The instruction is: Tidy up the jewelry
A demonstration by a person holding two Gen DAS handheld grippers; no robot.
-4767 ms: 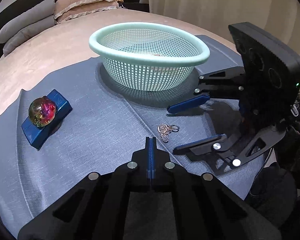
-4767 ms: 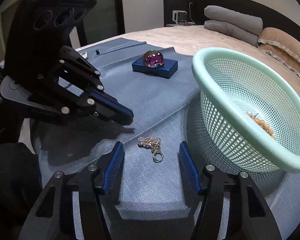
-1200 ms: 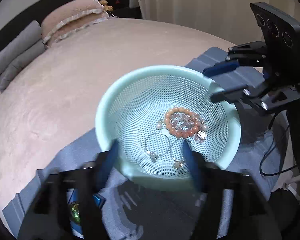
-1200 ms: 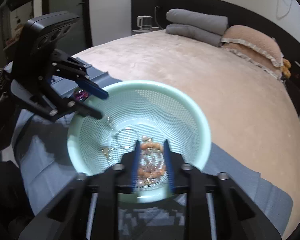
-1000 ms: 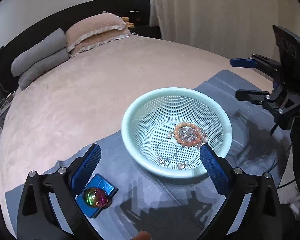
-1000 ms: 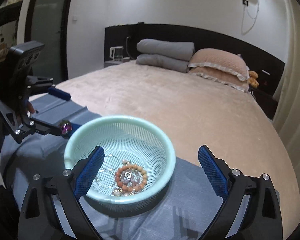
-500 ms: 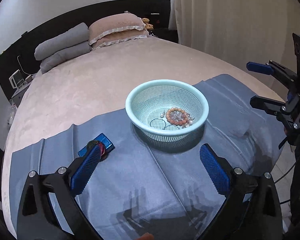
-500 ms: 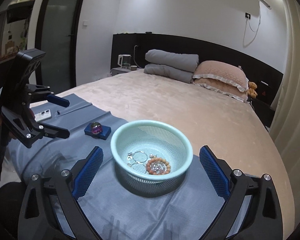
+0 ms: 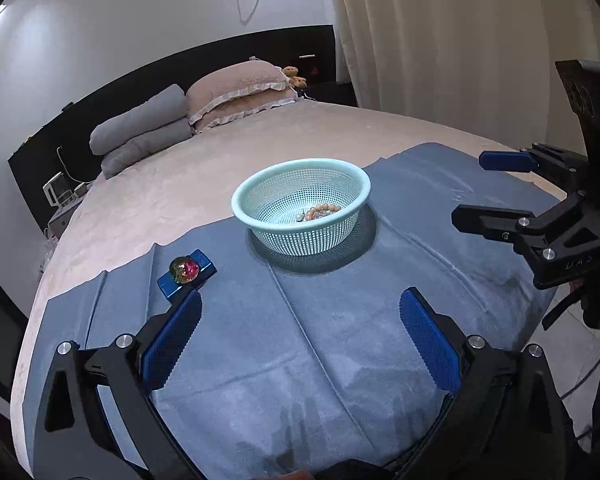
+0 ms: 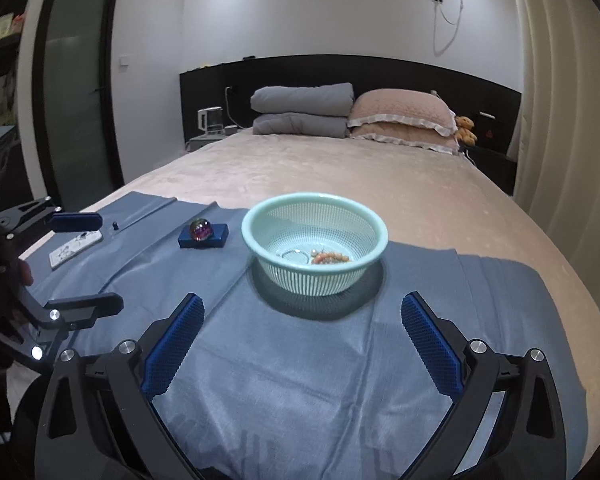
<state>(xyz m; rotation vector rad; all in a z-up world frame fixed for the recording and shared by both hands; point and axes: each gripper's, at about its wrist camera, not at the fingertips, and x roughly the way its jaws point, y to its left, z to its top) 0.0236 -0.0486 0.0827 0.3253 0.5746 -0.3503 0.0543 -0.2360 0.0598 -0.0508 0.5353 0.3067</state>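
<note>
**Right wrist view: both grippers empty, jewelry in the basket**

Right wrist view shows the mint basket [image 10: 315, 216] standing upright on the blue cloth [image 10: 300, 360], with the bead bracelet [image 10: 331, 257] and a thin ring-shaped piece lying on its floor. I see no loose jewelry on the cloth in either view, so I judge the collecting step complete or nearly so.

Tool state: the right gripper [image 10: 302, 344] is spread wide and holds nothing. The left gripper [image 9: 300, 344] is likewise spread wide and empty. Both hang above the near part of the cloth, apart from the basket.

Risks I note from here:

1. The basket is light and perforated. A finger catching its rim on any further approach can tip it and spill the contents.
2. The cloth lies creased on a soft bed [image 10: 340, 168]. Dragging a finger across it can shift the basket.
3. The glass ball [image 9: 184, 269] rests on a blue box [image 9: 204, 265] left of the basket. A sideways sweep of the left gripper can roll it off.
4. A phone [image 10: 75, 249] lies on the far left of the cloth, near the left gripper's reach.
</note>
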